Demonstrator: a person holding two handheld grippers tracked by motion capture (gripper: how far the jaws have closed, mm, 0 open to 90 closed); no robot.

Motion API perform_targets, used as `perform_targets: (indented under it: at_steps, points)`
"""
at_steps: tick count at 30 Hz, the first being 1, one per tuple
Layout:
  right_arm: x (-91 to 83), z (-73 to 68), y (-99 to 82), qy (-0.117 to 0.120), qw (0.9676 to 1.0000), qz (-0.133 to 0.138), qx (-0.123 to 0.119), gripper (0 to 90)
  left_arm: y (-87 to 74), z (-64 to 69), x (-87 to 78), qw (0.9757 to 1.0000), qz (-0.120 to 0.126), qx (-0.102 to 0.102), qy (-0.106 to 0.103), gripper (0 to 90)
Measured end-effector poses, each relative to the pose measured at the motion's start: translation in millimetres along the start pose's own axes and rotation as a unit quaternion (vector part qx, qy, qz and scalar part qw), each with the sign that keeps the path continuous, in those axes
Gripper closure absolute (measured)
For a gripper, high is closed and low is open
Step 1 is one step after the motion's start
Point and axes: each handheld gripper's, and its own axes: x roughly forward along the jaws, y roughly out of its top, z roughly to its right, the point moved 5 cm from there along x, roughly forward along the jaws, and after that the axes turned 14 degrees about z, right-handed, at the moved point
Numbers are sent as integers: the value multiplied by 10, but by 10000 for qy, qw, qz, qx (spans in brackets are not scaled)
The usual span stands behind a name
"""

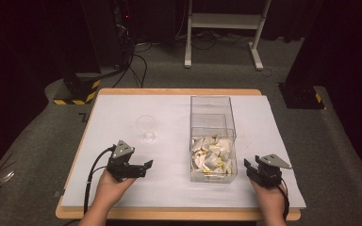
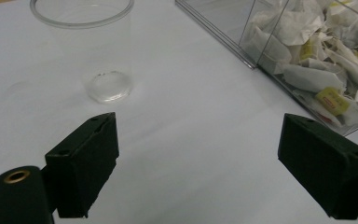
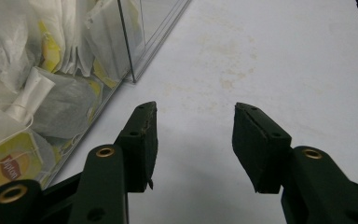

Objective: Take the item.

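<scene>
A clear plastic cup (image 1: 146, 127) (image 2: 93, 51) stands upright and empty on the white table, left of centre. To its right sits a clear two-compartment box (image 1: 213, 139) (image 2: 279, 28) (image 3: 135, 42); its near half holds several white tea bags (image 1: 210, 155) (image 2: 317, 51) (image 3: 23, 79), its far half looks empty. My left gripper (image 1: 141, 168) (image 2: 198, 163) hovers near the table's front, short of the cup, jaws wide open with nothing between them. My right gripper (image 1: 252, 168) (image 3: 195, 140) rests just right of the box's near corner, jaws partly open and empty.
The white sheet (image 1: 122, 108) covers a wooden tabletop whose edge (image 1: 169, 214) shows at the front. Beyond the table are a white stand (image 1: 226, 28), cables on grey carpet and dark tripod bases. Faint stains mark the sheet right of the box.
</scene>
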Motion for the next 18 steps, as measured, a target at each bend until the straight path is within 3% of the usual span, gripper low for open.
perform_targets:
  at_steps: [5, 18]
  points:
    - [-27, 13, 6, -44, 10000, 16, 13, 506, 80, 85, 40, 9998, 37, 126, -115, 127]
    - [-30, 26, 22, -75, 10000, 25, 20, 508, 241, 315, 113, 9987, 170, 209, -430, 127]
